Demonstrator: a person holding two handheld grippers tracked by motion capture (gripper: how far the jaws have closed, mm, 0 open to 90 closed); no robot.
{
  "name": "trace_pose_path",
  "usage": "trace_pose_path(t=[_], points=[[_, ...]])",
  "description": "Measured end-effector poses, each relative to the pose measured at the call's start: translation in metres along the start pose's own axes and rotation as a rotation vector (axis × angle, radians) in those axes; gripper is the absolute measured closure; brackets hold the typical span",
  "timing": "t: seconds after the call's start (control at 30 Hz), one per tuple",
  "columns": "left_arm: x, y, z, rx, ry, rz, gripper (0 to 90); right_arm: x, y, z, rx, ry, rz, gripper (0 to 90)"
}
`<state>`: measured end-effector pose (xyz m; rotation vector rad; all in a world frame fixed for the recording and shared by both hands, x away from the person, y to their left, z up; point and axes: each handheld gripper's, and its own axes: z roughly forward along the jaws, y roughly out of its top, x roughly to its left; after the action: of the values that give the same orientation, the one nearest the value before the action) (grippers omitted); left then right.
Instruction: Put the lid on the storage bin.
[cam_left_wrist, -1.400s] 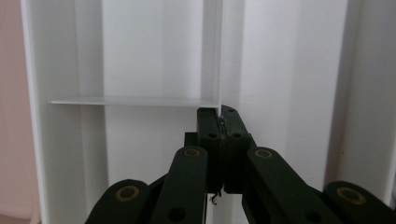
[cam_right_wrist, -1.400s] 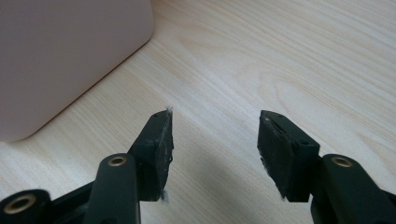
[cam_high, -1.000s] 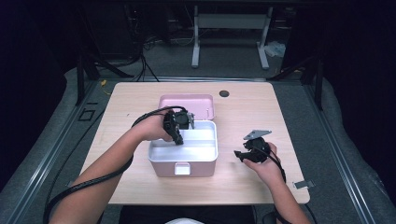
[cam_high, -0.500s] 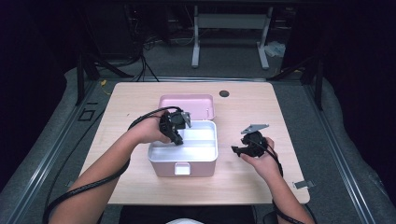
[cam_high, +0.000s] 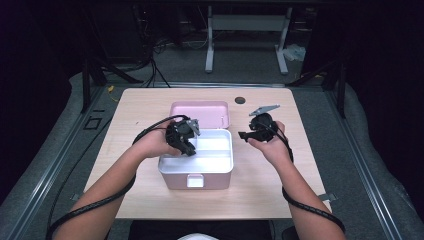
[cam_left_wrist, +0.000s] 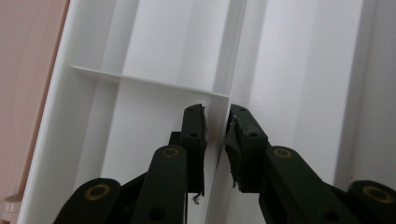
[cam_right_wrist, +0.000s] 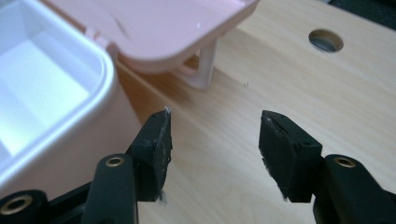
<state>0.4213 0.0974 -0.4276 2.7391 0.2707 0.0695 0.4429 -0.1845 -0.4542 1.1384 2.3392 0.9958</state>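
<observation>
A pink box (cam_high: 196, 176) stands open at the table's middle, its lid (cam_high: 200, 111) swung back flat. Inside is a white tray (cam_left_wrist: 299, 70) split by thin walls. My left gripper (cam_high: 184, 140) reaches into the box's left part. In the left gripper view its jaws (cam_left_wrist: 215, 122) are pinched on the tray's long divider (cam_left_wrist: 233, 46), close to where a cross wall (cam_left_wrist: 140, 81) meets it. My right gripper (cam_high: 245, 135) hangs open beside the box's right side and points at it. In the right gripper view the right gripper (cam_right_wrist: 215, 128) has bare wood between its pads, with the box wall (cam_right_wrist: 56, 107) at its left.
The lid (cam_right_wrist: 159, 28) rests on a white handle loop (cam_right_wrist: 203, 70) behind the box. A round cable hole (cam_high: 239, 100) sits near the table's far edge. Bare wood (cam_high: 150, 200) lies in front of the box, and a dark floor surrounds the table.
My right gripper has moved away from the table's front right, forward and left, closer to the box's right wall. The left gripper has stayed in the box.
</observation>
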Motion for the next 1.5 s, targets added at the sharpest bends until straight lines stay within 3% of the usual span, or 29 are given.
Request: trace_pose_path(t=[0.2,0.4,0.67,1.03,1.1,1.23,1.37,1.5], points=[[-0.003,-0.004,0.0,-0.025,0.016,-0.009,81.5,-0.004,0.023,0.008,0.002,0.028,0.034,49.1],[-0.004,-0.005,0.0,-0.036,0.018,-0.013,81.9,-0.01,0.038,0.02,0.001,0.004,0.081,49.6],[-0.005,-0.006,0.0,-0.038,0.023,-0.018,81.8,-0.015,0.059,0.033,0.001,-0.011,0.102,49.6],[-0.005,-0.006,0.0,-0.04,0.023,-0.032,81.6,-0.01,0.067,0.053,0.018,0.002,0.107,50.8],[-0.006,-0.006,0.0,-0.038,0.028,-0.033,81.6,-0.01,0.068,0.058,0.019,-0.018,0.104,51.1],[-0.006,-0.006,0.0,-0.042,0.026,-0.037,81.5,-0.013,0.075,0.068,0.028,-0.01,0.106,52.8],[-0.005,-0.007,0.0,-0.049,0.024,-0.041,81.5,-0.015,0.081,0.081,0.046,-0.045,0.1,56.5],[-0.005,-0.007,0.0,-0.049,0.02,-0.04,81.5,-0.021,0.083,0.093,0.062,-0.043,0.131,60.7]])
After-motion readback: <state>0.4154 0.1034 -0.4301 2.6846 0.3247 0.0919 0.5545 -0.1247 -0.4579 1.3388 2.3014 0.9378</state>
